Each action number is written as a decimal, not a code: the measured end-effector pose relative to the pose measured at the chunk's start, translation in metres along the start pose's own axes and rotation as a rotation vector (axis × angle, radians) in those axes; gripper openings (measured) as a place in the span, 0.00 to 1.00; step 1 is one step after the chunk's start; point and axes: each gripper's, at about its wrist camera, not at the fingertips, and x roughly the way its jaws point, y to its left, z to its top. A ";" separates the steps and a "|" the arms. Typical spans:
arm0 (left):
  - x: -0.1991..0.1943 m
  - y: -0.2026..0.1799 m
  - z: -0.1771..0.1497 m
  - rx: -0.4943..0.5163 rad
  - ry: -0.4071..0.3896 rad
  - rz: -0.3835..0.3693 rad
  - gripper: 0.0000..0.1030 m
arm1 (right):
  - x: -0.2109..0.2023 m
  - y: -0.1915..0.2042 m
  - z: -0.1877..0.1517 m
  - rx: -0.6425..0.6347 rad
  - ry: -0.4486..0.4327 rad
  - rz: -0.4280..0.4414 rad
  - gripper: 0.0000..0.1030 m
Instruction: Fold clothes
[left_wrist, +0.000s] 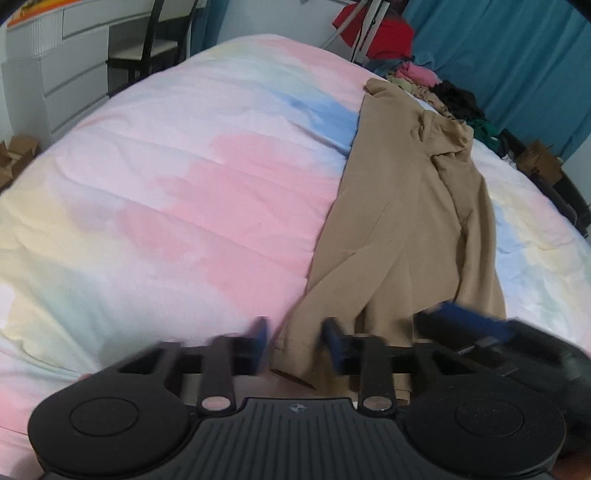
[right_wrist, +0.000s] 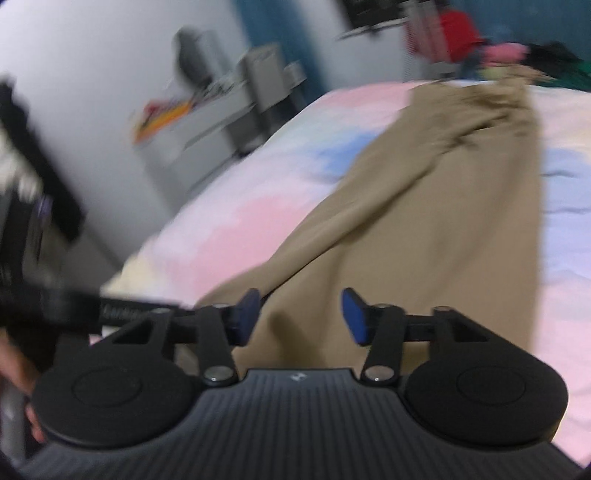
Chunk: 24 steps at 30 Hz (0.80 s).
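Observation:
A tan garment (left_wrist: 406, 221) lies lengthwise on the pastel duvet (left_wrist: 166, 184), smooth on its left and bunched into folds along its right side. My left gripper (left_wrist: 296, 341) hovers at the near hem with its blue pads apart, and a corner of the fabric lies in the gap without being pinched. The right gripper's blurred blue fingers (left_wrist: 461, 317) show just to its right, over the same hem. In the right wrist view, my right gripper (right_wrist: 301, 317) stands open above the tan garment (right_wrist: 424, 221), with cloth below the gap and neither pad touching it.
A heap of mixed clothes (left_wrist: 443, 88) sits at the bed's far right corner, under a hanging red garment (left_wrist: 376, 33). White drawers (left_wrist: 55, 74) and a dark chair (left_wrist: 147, 48) stand beyond the left edge. A blue curtain (left_wrist: 517, 55) and cardboard boxes (left_wrist: 14, 158) flank the bed.

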 end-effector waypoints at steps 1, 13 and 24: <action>0.001 0.002 0.002 -0.012 -0.003 -0.007 0.12 | 0.006 0.005 -0.001 -0.030 0.014 0.006 0.35; -0.045 -0.023 -0.009 0.183 -0.228 -0.012 0.04 | 0.042 0.030 -0.010 -0.160 0.056 0.062 0.27; -0.032 -0.087 -0.037 0.596 -0.197 -0.055 0.04 | -0.031 -0.053 -0.007 0.348 -0.049 0.084 0.29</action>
